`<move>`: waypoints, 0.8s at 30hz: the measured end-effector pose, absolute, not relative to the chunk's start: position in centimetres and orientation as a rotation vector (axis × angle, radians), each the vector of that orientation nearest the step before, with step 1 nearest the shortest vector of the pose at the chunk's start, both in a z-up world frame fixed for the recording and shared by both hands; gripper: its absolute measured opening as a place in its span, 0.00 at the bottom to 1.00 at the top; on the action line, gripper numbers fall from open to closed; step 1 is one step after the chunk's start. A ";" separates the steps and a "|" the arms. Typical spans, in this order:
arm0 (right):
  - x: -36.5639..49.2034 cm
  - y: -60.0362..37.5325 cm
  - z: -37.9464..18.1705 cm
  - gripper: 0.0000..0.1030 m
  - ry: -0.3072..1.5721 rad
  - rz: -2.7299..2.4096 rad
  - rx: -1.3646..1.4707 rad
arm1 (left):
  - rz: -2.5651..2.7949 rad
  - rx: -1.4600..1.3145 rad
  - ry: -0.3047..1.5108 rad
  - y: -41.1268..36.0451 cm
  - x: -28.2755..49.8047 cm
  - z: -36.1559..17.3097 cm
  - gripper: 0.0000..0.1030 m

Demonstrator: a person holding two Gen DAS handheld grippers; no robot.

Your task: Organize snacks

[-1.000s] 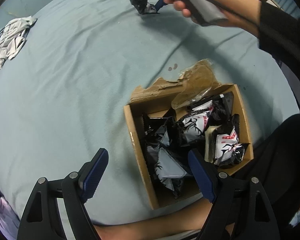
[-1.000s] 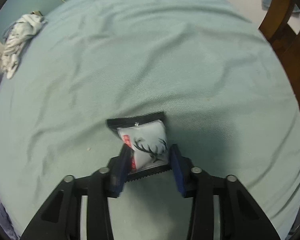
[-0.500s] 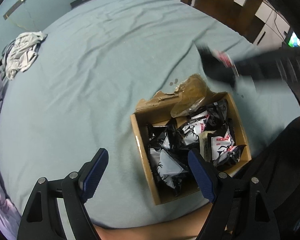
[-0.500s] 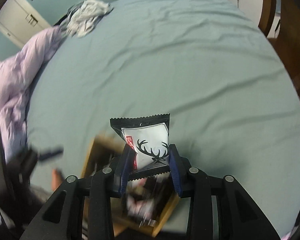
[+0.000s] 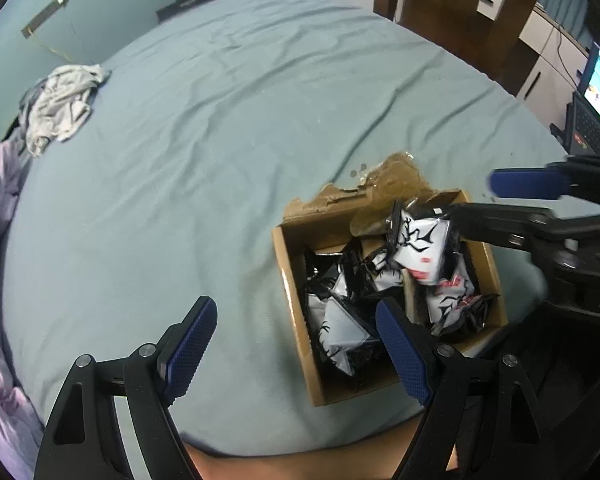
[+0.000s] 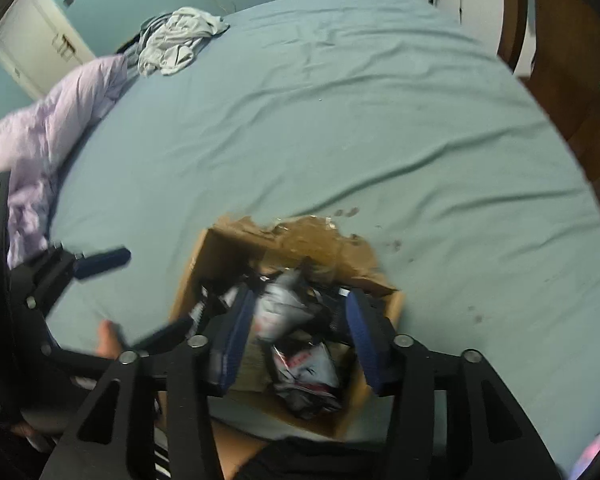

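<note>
Your right gripper (image 6: pixel 296 340) has just been opening over the cardboard box (image 5: pixel 288 276); the deer-print snack packet (image 5: pixel 420 248), seemingly loose between its jaws, could catch the torn flap. Left gripper (image 5: pixel 296 348) hangs wide, empty.

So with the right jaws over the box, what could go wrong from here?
The snack packet sits tilted atop an already heaped cardboard box; it might slide toward the torn flap side and spill onto the bedsheet. The right gripper, jaws just opening, could snag neighbouring packets when withdrawing.
</note>
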State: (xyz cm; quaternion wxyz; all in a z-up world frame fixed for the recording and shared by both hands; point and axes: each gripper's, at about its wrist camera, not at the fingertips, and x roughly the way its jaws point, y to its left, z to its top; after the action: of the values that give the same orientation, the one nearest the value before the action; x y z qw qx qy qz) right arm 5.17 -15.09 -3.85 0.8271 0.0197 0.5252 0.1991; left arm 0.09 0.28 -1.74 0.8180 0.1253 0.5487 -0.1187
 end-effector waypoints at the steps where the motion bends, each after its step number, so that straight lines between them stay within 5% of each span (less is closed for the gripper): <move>1: 4.3 -15.4 -3.6 0.47 1.109 0.424 0.037 | -0.245 0.280 1.162 0.1 -0.1 -1.7 0.80; 24: -0.7 -17.6 -3.8 0.48 1.008 0.337 -0.044 | -0.240 0.416 1.157 -2.5 -0.9 -2.7 0.80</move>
State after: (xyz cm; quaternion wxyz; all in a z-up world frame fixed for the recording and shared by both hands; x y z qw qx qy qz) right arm -0.73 -17.59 -3.80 0.8619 -0.0208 0.4806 0.1605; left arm -0.90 -2.51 -2.67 0.8101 0.1944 0.5416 -0.1123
